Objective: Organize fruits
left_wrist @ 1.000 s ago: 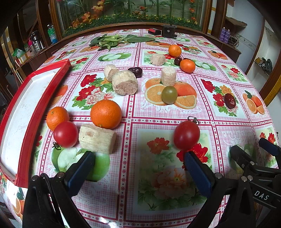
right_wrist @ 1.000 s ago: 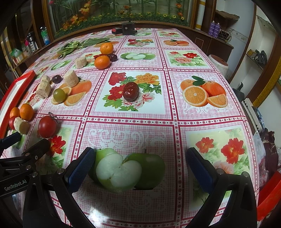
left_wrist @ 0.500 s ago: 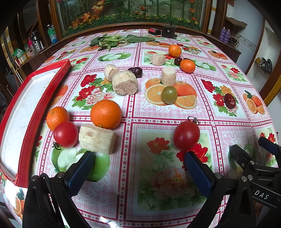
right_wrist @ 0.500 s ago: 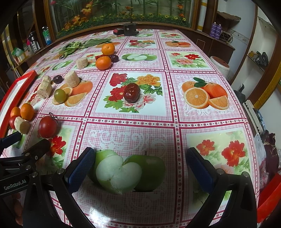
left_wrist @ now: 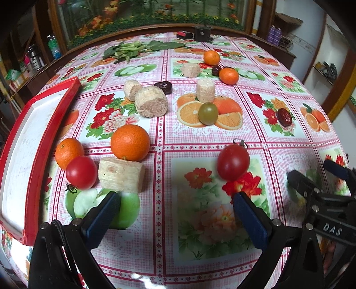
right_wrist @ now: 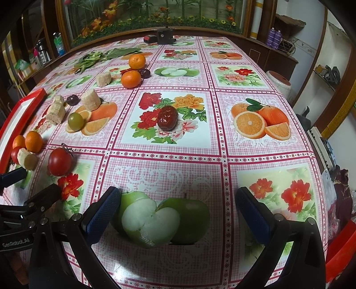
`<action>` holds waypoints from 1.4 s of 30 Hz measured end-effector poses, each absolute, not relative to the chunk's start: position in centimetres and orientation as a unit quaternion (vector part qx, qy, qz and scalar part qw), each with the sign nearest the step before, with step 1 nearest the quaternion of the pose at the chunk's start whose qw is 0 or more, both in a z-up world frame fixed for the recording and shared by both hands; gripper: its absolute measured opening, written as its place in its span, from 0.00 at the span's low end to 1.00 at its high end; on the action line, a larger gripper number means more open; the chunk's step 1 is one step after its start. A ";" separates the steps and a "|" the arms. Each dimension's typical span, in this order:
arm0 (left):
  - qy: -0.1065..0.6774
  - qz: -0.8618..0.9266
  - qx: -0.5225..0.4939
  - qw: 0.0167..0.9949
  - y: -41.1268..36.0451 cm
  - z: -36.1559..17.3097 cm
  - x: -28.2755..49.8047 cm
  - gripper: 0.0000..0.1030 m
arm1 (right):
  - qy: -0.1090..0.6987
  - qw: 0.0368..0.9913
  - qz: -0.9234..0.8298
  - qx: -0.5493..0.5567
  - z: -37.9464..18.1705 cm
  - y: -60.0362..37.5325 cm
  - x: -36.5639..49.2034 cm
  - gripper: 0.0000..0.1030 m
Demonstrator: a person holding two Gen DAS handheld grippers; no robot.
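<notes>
— Beside the red tray (left_wrist: 33, 160), bench (left_wrist: 200, 255) side: two oranges (left_wrist: 130, 142), one tomato (left_wrist: 81, 172), one pale cut chunk (left_wrist: 121, 175). Grouped against the rim, likely staged for loading.

— Inside the tray: nothing seen. Farther from it: second tomato (left_wrist: 233, 162), jujube (right_wrist: 167, 117). Left gripper (left_wrist: 175, 213), right gripper (right_wrist: 175, 213): fingers spread, holding nothing.

Ahead of the tool, beyond the tabletop (right_wrist: 262, 155) in its floral oilcloth, stands a dark wooden cabinet (right_wrist: 153, 13) with glass panes. White wall (right_wrist: 311, 26) to the right, shelves (left_wrist: 29, 64) left.
</notes>
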State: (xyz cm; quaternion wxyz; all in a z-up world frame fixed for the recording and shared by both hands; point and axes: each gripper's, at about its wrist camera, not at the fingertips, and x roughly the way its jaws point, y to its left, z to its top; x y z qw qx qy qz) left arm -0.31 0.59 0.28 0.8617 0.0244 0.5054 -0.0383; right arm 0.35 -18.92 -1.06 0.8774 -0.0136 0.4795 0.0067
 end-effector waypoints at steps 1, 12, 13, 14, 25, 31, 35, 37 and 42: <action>0.508 -0.042 0.027 0.860 0.5 0.3 -0.3 1.00 | 0.485 0.874 0.009 -0.017 -1.0 -18.8 0.5 1.00; 0.485 -0.115 0.059 0.865 5.5 3.4 -4.8 1.00 | 0.476 0.873 0.028 -0.103 0.9 -15.6 -0.6 1.00; 0.481 -0.115 0.066 0.867 6.1 3.6 -5.2 1.00 | 0.464 0.877 0.046 -0.116 1.7 -14.5 -1.0 1.00; 0.478 -0.112 0.075 0.868 6.6 3.7 -5.5 1.00 | 0.458 0.879 0.062 -0.121 2.1 -13.6 -1.1 1.00; 0.474 -0.131 0.047 0.870 9.5 4.6 -6.0 1.00 | 0.488 0.851 0.156 -0.114 1.0 -8.3 2.1 0.95; 0.482 -0.148 -0.002 0.864 10.5 4.5 -5.2 1.00 | 0.503 0.840 0.181 -0.095 0.3 -7.9 2.7 0.41; 0.494 -0.159 -0.043 0.854 10.9 4.2 -4.0 0.95 | 0.502 0.836 0.204 -0.083 0.6 -7.9 2.4 0.31; 0.506 -0.160 -0.064 0.845 11.0 3.7 -3.2 0.87 | 0.500 0.837 0.208 -0.081 0.7 -8.0 2.2 0.31; 0.534 -0.171 -0.099 0.822 10.1 2.9 -1.7 0.77 | 0.495 0.841 0.212 -0.059 1.2 -9.2 1.3 0.31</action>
